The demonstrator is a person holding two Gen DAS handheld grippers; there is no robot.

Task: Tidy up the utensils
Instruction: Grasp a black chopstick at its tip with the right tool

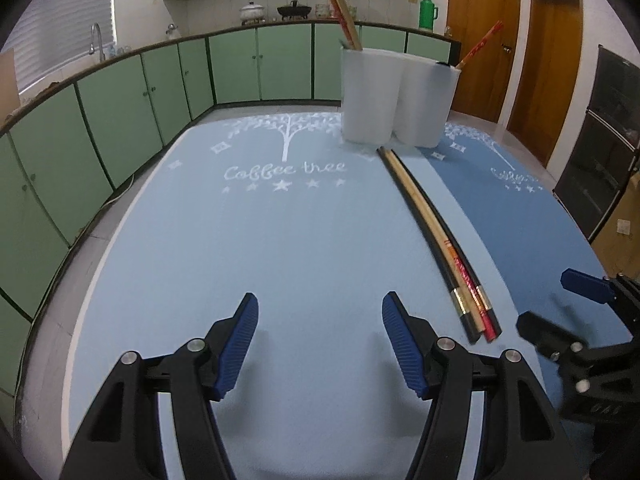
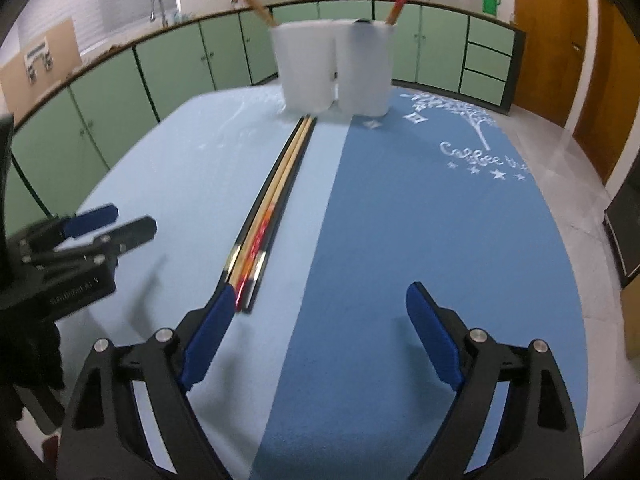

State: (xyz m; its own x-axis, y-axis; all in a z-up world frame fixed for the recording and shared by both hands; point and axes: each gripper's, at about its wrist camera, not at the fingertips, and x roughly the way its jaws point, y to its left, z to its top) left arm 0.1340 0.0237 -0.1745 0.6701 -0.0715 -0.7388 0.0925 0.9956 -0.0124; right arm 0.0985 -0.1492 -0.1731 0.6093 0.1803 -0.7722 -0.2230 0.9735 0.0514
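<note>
Left hand-held gripper (image 1: 320, 344): nearest the left wrist camera; jaws spread, nothing between them, over bare light blue mat.
Right hand-held gripper (image 2: 320, 344): nearest the right wrist camera; jaws spread wide and empty. Its left pad (image 2: 208, 340) sits just at the near end of the chopsticks; touching or just short, cannot tell.
Table (image 1: 92, 248): largest item, covered by two mats side by side.
Light blue mat (image 1: 248, 240): printed with a white tree and lettering; the left gripper hangs over it.
Dark blue mat (image 2: 420, 240): same print; most of the right gripper's span is over it.
Holder (image 1: 396, 96): white, two joined cups, upright at the far end of the table near the seam of the mats. Each cup already has sticks leaning out (image 1: 340, 8).
Chopsticks (image 1: 440, 240): loose bundle, black, wooden and red ones side by side, lying flat on the light blue mat just beside the seam; far tips nearly at the holder's base, near ends between the two grippers.
Step in hand (judgement): approach to pick-up; some sticks sorted, this bundle not yet.
Next move (judgement): the right gripper needs to shift toward the bundle so one stick lies between its pads, then close. The sticks lie tight together and flat, so singling one out looks fiddly; neighbours may roll.
</note>
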